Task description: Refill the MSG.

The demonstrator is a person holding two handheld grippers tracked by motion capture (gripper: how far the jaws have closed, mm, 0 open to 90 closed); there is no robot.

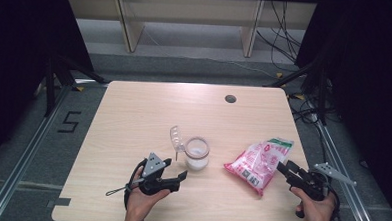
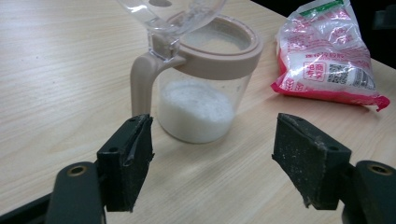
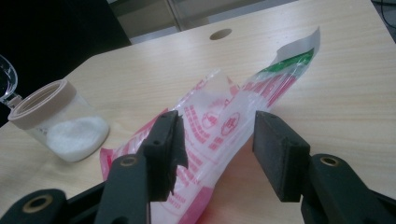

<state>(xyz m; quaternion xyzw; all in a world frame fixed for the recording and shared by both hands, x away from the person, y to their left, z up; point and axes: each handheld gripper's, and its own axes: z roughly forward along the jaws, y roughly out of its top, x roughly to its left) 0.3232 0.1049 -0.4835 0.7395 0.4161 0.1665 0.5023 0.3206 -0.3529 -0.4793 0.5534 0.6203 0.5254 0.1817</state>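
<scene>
A clear jar (image 1: 197, 154) with a beige rim and handle holds white grains and stands mid-table, its clear lid (image 1: 176, 136) flipped up. In the left gripper view the jar (image 2: 201, 93) is just ahead of my left gripper (image 2: 212, 149), whose jaws stand wide apart with nothing between them. From the high view, the left gripper (image 1: 177, 168) lies just left of and nearer than the jar. A red, white and green plastic bag (image 1: 259, 161) lies on the table to the right. My right gripper (image 3: 217, 135) straddles the near edge of the bag (image 3: 224, 126), and a gap shows at the right pad.
The wooden table (image 1: 149, 108) has a round cable hole (image 1: 230, 98) at its far edge. Cables and frame rails run along the floor on both sides. Bare tabletop lies to the left and behind the jar.
</scene>
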